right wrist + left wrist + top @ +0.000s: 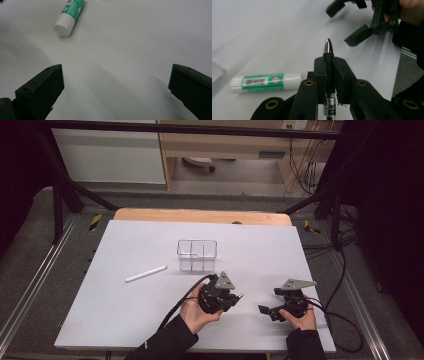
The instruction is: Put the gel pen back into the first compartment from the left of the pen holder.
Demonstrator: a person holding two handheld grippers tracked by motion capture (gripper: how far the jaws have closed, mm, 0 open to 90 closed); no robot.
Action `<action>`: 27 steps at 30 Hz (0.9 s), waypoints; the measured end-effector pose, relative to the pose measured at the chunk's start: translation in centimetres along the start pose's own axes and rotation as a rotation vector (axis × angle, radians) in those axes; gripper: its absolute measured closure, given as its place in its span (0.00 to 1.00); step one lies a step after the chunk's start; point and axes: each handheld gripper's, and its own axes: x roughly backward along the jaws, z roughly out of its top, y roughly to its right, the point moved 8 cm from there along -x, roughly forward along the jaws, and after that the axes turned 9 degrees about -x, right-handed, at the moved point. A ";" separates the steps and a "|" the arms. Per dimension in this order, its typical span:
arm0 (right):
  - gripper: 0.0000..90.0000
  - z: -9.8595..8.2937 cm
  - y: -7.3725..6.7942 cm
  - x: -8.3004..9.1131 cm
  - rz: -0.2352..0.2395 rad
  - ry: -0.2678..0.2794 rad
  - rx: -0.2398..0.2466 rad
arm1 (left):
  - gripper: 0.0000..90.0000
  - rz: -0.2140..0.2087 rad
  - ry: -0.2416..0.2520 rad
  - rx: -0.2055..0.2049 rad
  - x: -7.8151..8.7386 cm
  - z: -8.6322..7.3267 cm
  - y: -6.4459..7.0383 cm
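A black pen (329,72) with a silver tip stands clamped between the closed jaws of the left hand-held gripper (235,297), its tip poking out past them; this puts the pen over the desk's (150,320) near edge, a little right of the middle. The right hand-held gripper (265,310) is just beside it toward the near right corner, jaws spread wide with nothing between them, pointing toward the left one. A white glue stick (145,274) with a green label lies flat on the desk left of centre, well apart from both. A clear plastic box (197,255) with compartments sits near the middle, toward the far edge.
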 end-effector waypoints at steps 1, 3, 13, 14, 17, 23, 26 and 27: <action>0.01 0.0 0.0 0.0 0.000 0.000 0.000 | 0.89 0.010 0.016 0.009 0.4 0.1 -0.4; 0.01 0.0 0.0 0.0 -0.002 -0.002 0.003 | 0.89 0.029 0.039 0.022 1.3 0.1 -1.2; 0.01 -0.1 0.1 -0.1 -0.006 -0.002 0.005 | 0.89 0.126 0.145 0.096 4.9 0.0 -5.3; 0.01 -0.1 0.0 -0.1 -0.005 -0.004 0.005 | 0.89 0.132 0.151 0.100 5.2 0.0 -5.6; 0.01 -0.1 0.1 -0.1 -0.005 -0.005 0.005 | 0.89 0.156 0.171 0.113 6.1 0.1 -6.6; 0.01 -0.1 0.1 -0.1 -0.008 -0.004 0.006 | 0.89 0.207 0.216 0.133 7.6 0.6 -8.6; 0.01 -0.1 0.1 -0.1 -0.008 -0.003 0.009 | 0.89 0.235 0.238 0.142 8.2 1.0 -9.7; 0.01 -0.1 0.1 -0.1 -0.008 -0.003 0.009 | 0.89 0.244 0.245 0.144 8.4 1.1 -10.1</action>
